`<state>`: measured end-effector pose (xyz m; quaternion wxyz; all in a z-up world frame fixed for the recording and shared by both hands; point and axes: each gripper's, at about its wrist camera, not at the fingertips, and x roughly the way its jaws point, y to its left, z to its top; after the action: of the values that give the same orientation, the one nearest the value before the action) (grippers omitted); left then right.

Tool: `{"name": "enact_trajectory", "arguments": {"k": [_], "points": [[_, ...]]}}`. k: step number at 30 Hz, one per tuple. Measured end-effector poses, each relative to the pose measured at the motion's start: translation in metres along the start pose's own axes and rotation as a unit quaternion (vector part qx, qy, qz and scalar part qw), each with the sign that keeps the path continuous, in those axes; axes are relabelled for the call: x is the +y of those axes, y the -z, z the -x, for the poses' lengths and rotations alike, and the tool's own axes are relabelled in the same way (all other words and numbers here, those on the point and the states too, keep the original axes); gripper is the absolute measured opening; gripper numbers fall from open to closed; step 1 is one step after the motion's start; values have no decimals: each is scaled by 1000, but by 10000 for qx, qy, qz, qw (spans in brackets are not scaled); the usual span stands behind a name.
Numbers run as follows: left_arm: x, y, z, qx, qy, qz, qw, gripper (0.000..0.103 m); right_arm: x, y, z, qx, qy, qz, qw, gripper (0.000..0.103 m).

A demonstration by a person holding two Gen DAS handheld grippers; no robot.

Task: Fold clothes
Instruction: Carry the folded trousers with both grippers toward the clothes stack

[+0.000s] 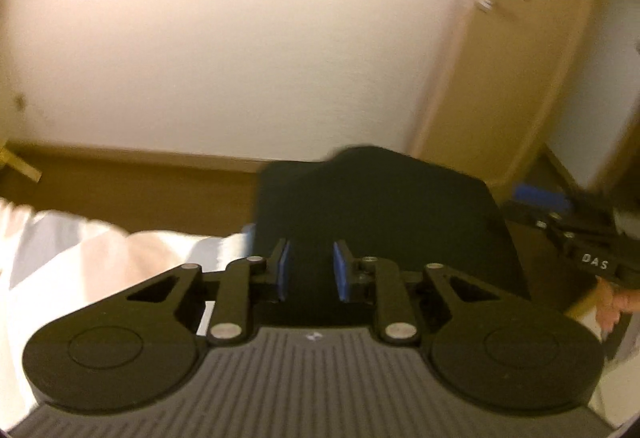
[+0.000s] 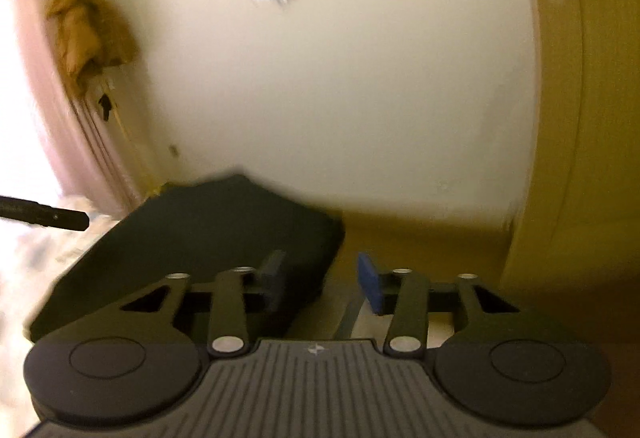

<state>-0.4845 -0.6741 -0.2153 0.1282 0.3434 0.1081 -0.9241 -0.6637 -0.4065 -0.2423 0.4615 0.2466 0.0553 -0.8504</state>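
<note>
My left gripper [image 1: 310, 270] has its jaws apart, empty, over the folded dark fabric garment [image 1: 380, 214]; my right gripper [image 2: 326, 280], jaws wider apart, hangs at its right edge.

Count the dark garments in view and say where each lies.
1. A folded dark garment lies on the white bedding, just beyond the left gripper, left of the right gripper. Others may lie out of frame.

The dark garment [image 1: 380, 206] is blurred by motion, its near part hidden behind the left tool [image 1: 310, 270].
</note>
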Motion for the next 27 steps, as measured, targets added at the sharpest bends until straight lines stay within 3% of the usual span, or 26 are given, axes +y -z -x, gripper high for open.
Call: {"name": "enact_trajectory", "arguments": {"k": [4, 6, 9, 13, 18, 23, 27], "points": [[-13, 11, -40, -78, -125, -270, 9995, 16, 41, 18, -6, -107, -620, 982, 9932, 40], [-8, 27, -53, -197, -158, -313, 9992, 15, 50, 37, -18, -19, -632, 1352, 9888, 40], [-3, 39, -72, -370, -231, -366, 9984, 16, 50, 67, -29, -218, -492, 1674, 9844, 39], [-4, 38, -81, -447, -289, -245, 9983, 16, 40, 72, -45, -165, -554, 1350, 9892, 39], [-27, 33, -48, -466, -564, -355, 9967, 13, 27, 66, -46, -50, -707, 1237, 9898, 43], [-50, 49, -8, -660, -765, -384, 9941, 13, 10, 44, -22, -163, -795, 1027, 9914, 42], [-57, 76, 6, -645, -1003, -226, 9926, 13, 2, 45, 11, -187, -1232, 855, 9885, 42]]}}
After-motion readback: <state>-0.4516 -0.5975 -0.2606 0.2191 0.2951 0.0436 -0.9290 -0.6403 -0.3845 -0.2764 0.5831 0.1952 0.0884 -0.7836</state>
